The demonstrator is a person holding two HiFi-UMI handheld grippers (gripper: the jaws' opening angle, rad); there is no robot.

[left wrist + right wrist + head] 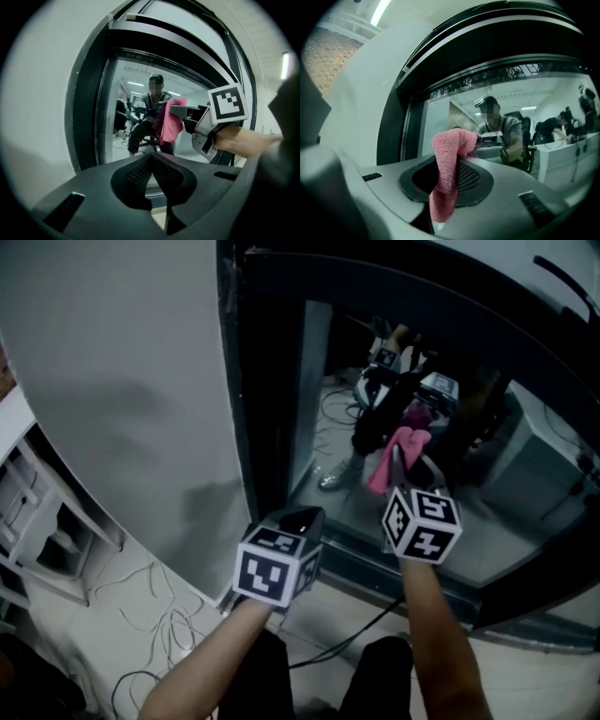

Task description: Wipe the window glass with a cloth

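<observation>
**Forearms [202, 667] low in my head feed, pink cloth [384, 465] held up at the window**

Nearest to me, two bare arms rise from the bottom edge of the head view, each carrying a tool.

By far the biggest thing in front of me is the pale grey wall [122, 381], which fills the left half of the head view. Beside it on the right stands the dark window frame [267, 381], a thick black surround. Inside that sits the window glass [497, 521], which gives back a dim office scene and a person's reflection.

The left tool [305, 517] sits low by the bottom left corner of the frame. In its own view [153, 176] the jaws are pressed together with nothing between them.

The right tool [401, 460] is higher and further in, out in front of the pane. In the left gripper view it reaches in from the right [180, 112], with its marker cube [227, 105] just behind the jaws.

Its own view [452, 176] shows the jaws clenched on the cloth [445, 173]. One end of the towelling hangs below the pads and the rest arches over towards the glass [440, 117]. The cloth [169, 124] is very near the pane, but I cannot tell whether it touches.

Thin cables [159, 615] trail across the pale floor [103, 634] at the foot of the wall.
</observation>
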